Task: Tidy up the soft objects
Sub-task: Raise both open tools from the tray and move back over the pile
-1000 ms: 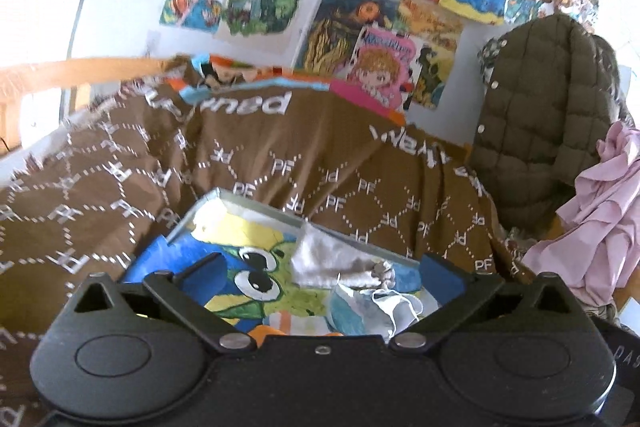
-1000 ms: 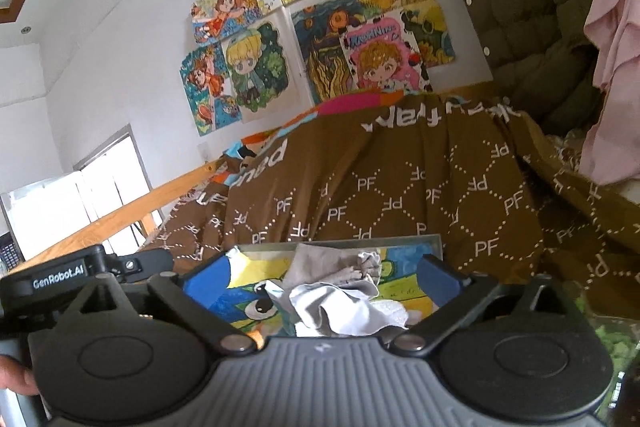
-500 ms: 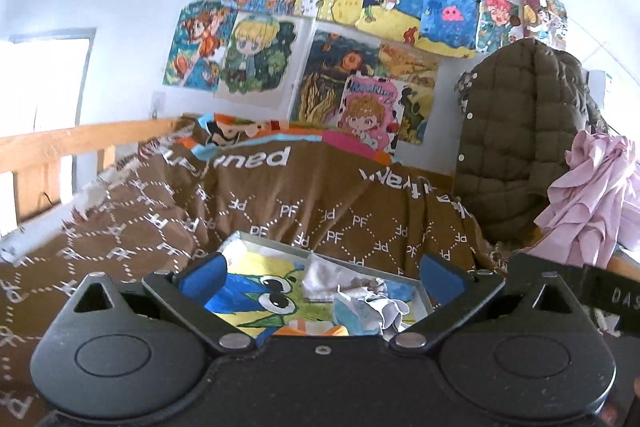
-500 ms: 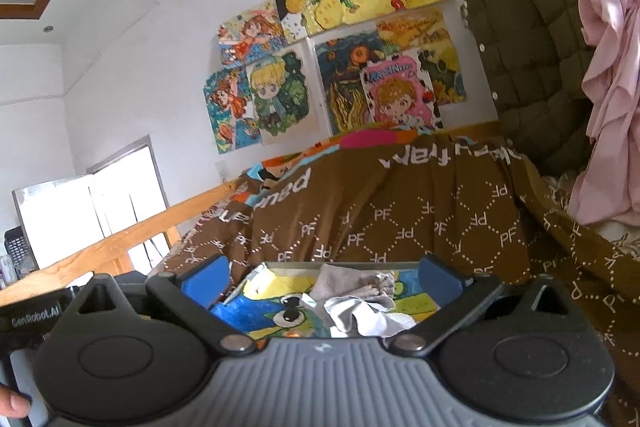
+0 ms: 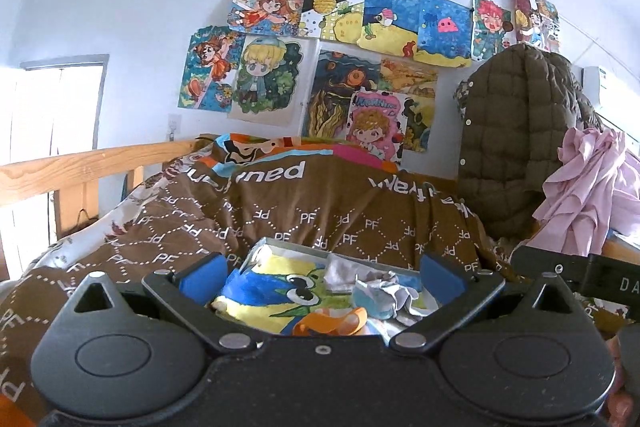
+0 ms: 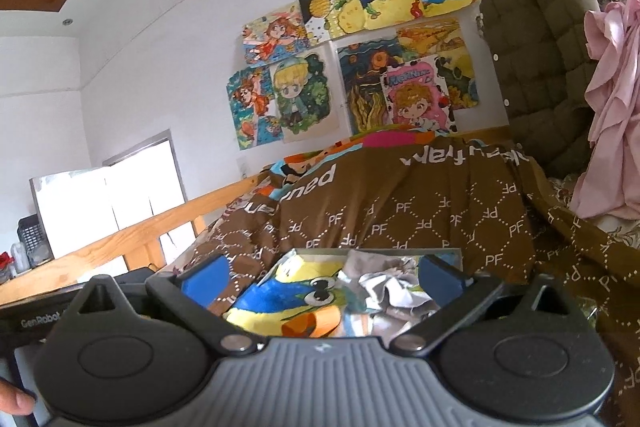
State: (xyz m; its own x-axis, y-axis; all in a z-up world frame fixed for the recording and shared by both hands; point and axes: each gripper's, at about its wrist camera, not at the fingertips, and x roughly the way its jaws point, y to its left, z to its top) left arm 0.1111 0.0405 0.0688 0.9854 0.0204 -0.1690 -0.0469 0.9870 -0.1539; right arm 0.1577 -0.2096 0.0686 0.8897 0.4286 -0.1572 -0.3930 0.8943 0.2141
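Both my claws — left claw (image 5: pixel 322 277), right claw (image 6: pixel 322 277) — gape wide, empty, above crumpled socks (image 5: pixel 380 293) on the painted board (image 5: pixel 264 291) on the bed; light, floppy — I'd pinch a bunched fold.

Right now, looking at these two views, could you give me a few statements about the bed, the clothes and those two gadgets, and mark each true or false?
1. Both grippers hold nothing. True: the left gripper and the right gripper have their blue fingers spread wide apart.
2. The crumpled cloth lies on a painted picture board. True.
3. The blanket on the bed is plain white. False: it is brown with white "PF" lettering.
4. The wall behind the bed is bare. False: colourful drawings cover it.
5. A pink garment hangs beside a quilted jacket. True.
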